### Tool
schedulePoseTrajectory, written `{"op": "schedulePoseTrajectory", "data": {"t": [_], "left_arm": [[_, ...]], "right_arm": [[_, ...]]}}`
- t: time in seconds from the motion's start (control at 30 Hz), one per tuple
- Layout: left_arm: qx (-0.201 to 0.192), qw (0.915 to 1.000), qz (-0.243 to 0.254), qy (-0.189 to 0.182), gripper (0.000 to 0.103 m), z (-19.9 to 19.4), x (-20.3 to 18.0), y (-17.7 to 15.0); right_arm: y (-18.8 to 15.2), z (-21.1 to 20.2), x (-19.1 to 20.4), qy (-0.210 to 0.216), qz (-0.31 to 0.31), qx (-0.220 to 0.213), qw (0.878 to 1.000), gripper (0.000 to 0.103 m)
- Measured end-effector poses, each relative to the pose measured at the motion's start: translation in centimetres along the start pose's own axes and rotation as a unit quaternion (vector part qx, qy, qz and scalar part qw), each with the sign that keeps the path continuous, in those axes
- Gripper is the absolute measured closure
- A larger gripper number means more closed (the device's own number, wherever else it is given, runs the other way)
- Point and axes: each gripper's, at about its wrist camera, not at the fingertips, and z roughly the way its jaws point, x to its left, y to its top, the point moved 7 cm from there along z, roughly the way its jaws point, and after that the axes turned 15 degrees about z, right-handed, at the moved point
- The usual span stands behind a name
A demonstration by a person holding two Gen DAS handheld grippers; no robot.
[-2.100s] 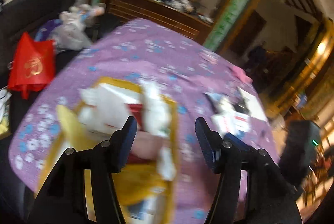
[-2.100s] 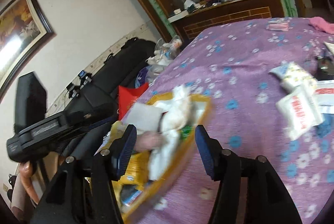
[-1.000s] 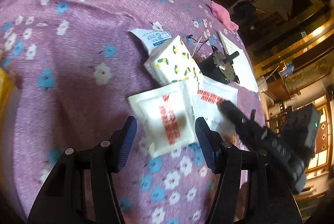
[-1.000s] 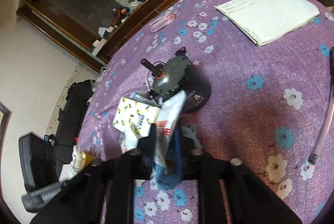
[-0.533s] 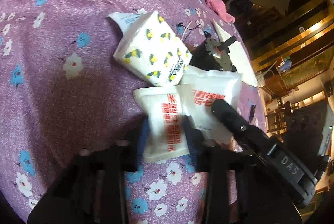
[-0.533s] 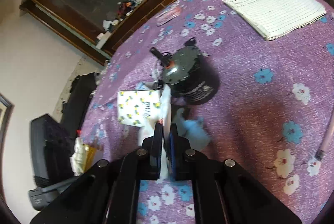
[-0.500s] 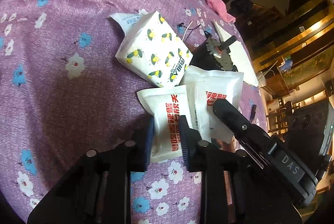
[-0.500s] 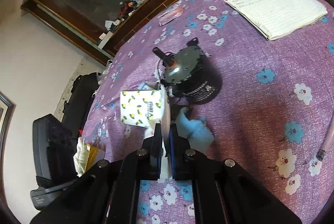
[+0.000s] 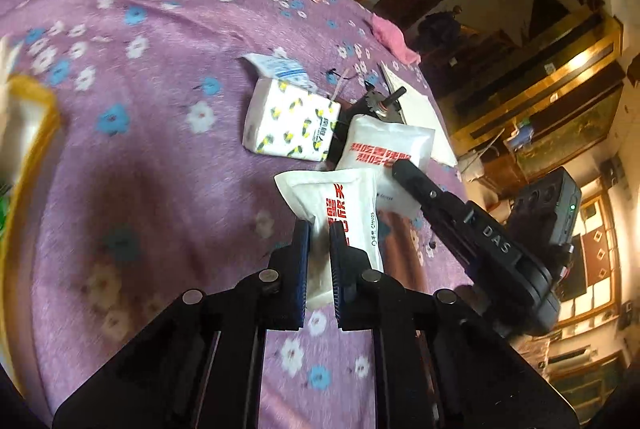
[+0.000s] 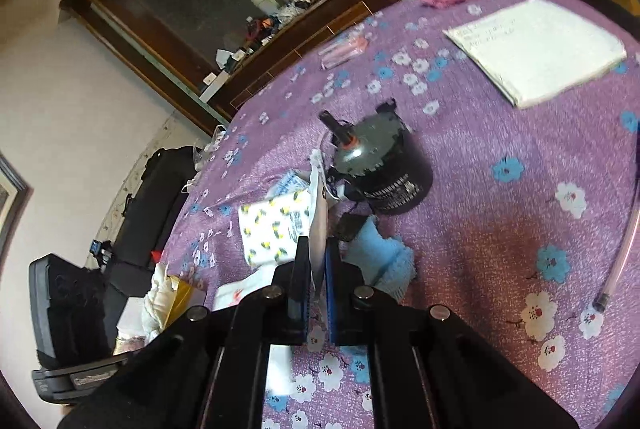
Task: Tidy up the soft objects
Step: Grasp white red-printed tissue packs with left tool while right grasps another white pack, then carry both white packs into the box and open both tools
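Both grippers are clamped on white glove packets: the left gripper pinches the near packet by its edge at 12 o'clock, the right gripper grips the second packet edge-on. Thin corner grips could probably slip once lifted. The lemon-print tissue pack lies at 11 o'clock, touching the motor, which might get dragged. The yellow tray at 9 o'clock is cut off and blurred.

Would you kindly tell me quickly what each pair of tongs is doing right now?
Left tongs: closed on the near white packet with red print.
Right tongs: closed on the edge of a second white packet.
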Motion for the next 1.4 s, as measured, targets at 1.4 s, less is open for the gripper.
{"op": "schedulePoseTrajectory", "data": {"t": [1.4], "left_arm": [[-0.116,0.9782,-0.113,0.130,0.093,-21.4,18.4,-7.0]], "right_arm": [[-16.8,9.2,21.3,0.079,-0.088,0.124,0.985,0.098]]}}
